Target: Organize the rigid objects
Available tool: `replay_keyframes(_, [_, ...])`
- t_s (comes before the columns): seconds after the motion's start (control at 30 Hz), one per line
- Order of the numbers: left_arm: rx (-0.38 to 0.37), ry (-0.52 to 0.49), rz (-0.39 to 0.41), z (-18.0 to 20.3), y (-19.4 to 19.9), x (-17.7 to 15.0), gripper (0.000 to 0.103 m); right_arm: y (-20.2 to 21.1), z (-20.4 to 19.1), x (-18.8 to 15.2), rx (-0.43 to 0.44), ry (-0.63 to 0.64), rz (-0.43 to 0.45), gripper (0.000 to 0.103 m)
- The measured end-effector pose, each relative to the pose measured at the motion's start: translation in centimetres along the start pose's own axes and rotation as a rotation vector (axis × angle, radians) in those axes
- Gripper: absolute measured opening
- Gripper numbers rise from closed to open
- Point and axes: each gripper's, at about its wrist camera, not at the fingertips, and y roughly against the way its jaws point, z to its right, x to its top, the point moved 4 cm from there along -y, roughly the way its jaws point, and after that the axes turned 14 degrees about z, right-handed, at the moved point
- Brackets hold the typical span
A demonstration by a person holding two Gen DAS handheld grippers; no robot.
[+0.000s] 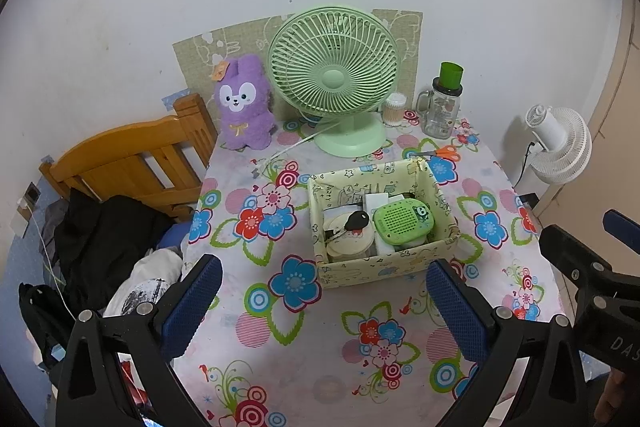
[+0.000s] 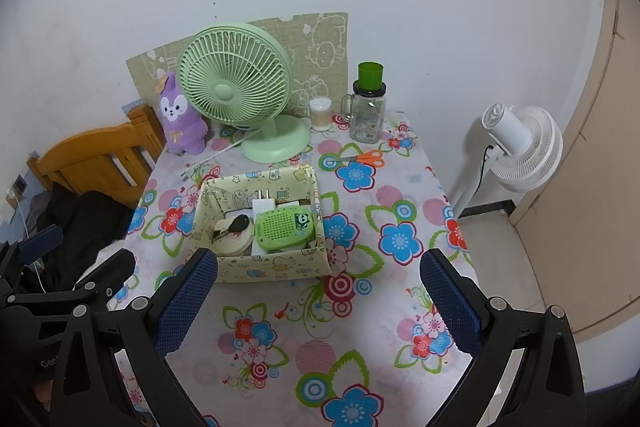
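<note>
A pale yellow patterned box (image 1: 372, 269) (image 2: 272, 267) sits mid-table on the flowered cloth. Inside lie a green speaker-like device (image 1: 403, 221) (image 2: 284, 227), a black key (image 1: 356, 221) (image 2: 236, 225), round cream lids (image 1: 344, 243) and a white charger plug (image 2: 263, 205). Orange-handled scissors (image 1: 442, 153) (image 2: 366, 157) lie on the table behind the box. My left gripper (image 1: 324, 303) is open and empty, held above the table in front of the box. My right gripper (image 2: 318, 301) is open and empty, also in front of the box.
At the back stand a green desk fan (image 1: 334, 79) (image 2: 236, 91), a purple plush rabbit (image 1: 244, 103), a cotton-swab jar (image 1: 395, 109) and a glass mug with a green cup on it (image 1: 442, 107). A wooden bed headboard (image 1: 128, 155) is left; a white floor fan (image 2: 520, 147) is right.
</note>
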Motion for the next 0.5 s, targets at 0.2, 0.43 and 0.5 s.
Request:
replay_keyframes(0.2, [-0.001,0.000,-0.015,-0.1,-0.5,-0.3,0.103,-0.4,0.0,0.0,0.000,0.014,-0.014,0.102])
replay_keyframes(0.43, [-0.005,0.000,-0.053,0.0,-2.0,-1.0,0.103,-2.0,0.0,-0.6,0.005,0.023,-0.052,0.102])
replay_keyframes(0.5, [-0.010,0.006,-0.074,-0.1,-2.7,-1.6,0.103,-2.7,0.1,-1.1,0.007,0.024,-0.072,0.102])
